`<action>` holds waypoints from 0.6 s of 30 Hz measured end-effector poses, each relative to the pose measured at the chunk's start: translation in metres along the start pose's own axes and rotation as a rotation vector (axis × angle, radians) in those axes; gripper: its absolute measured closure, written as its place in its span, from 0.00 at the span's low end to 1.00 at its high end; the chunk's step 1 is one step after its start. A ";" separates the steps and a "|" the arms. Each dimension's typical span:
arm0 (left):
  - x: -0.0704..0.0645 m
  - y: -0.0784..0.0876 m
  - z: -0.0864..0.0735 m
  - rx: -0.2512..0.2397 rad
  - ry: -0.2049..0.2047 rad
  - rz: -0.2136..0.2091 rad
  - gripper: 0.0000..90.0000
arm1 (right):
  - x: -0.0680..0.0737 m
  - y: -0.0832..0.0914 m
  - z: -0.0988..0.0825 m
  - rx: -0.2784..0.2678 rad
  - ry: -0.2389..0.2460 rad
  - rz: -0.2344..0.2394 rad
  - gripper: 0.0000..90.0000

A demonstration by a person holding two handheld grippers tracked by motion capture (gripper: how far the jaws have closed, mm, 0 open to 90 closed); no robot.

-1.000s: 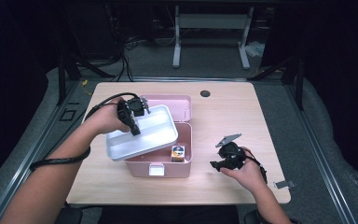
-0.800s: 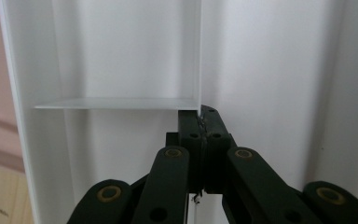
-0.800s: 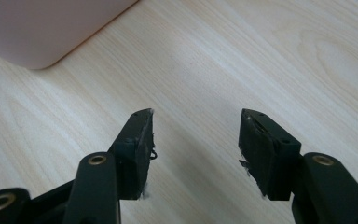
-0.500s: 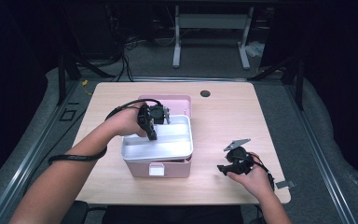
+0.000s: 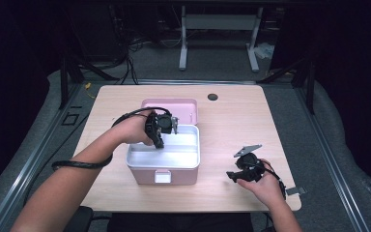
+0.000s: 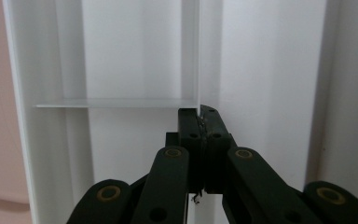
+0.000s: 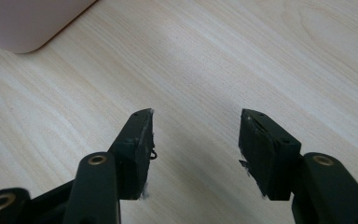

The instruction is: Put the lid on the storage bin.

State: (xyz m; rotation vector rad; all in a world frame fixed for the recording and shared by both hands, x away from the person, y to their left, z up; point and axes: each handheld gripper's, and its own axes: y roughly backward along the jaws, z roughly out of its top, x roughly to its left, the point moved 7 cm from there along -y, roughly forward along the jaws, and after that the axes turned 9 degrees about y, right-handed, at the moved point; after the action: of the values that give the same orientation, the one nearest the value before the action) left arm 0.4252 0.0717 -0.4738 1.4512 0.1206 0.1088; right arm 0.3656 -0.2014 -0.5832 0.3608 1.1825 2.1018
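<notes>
Left hand-held gripper [image 5: 160, 131] over back edge of white tray [image 5: 164, 153], jaws clamped on tray's thin divider wall [image 6: 193, 56]. Tray sits in top of pink box [image 5: 163, 175], box mid-table [image 5: 232, 121]. Right hand-held gripper [image 7: 193, 140] right of box, jaws apart, empty, just above bare table.

Bright overhead light falls on the table [image 5: 232, 121] amid dark surroundings; both gripper views look soft and slightly blurred.

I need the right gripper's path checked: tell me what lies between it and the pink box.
Only bare wooden table lies between the right gripper and the pink box, as the high view shows; the right gripper view shows the same bare wood ahead of its open jaws.
</notes>
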 end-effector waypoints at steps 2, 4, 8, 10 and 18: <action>0.000 -0.002 0.000 0.004 -0.001 0.000 0.99 | 0.000 0.000 0.000 -0.001 -0.001 0.000 0.50; 0.000 -0.004 0.000 0.006 0.004 -0.001 0.99 | 0.000 0.000 0.000 -0.001 -0.002 0.002 0.50; 0.001 -0.007 0.000 -0.002 0.004 -0.008 0.99 | 0.000 0.000 0.000 -0.003 -0.001 0.002 0.50; 0.001 -0.009 0.000 0.004 -0.003 -0.007 0.99 | 0.000 0.000 0.000 -0.002 -0.001 0.001 0.50; 0.002 -0.012 0.005 0.018 -0.013 0.007 0.99 | 0.001 -0.001 0.001 -0.005 -0.001 0.005 0.50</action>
State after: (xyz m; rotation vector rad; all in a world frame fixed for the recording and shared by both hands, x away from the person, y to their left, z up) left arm 0.4276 0.0652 -0.4851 1.4700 0.1062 0.1044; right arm 0.3662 -0.1998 -0.5834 0.3636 1.1769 2.1080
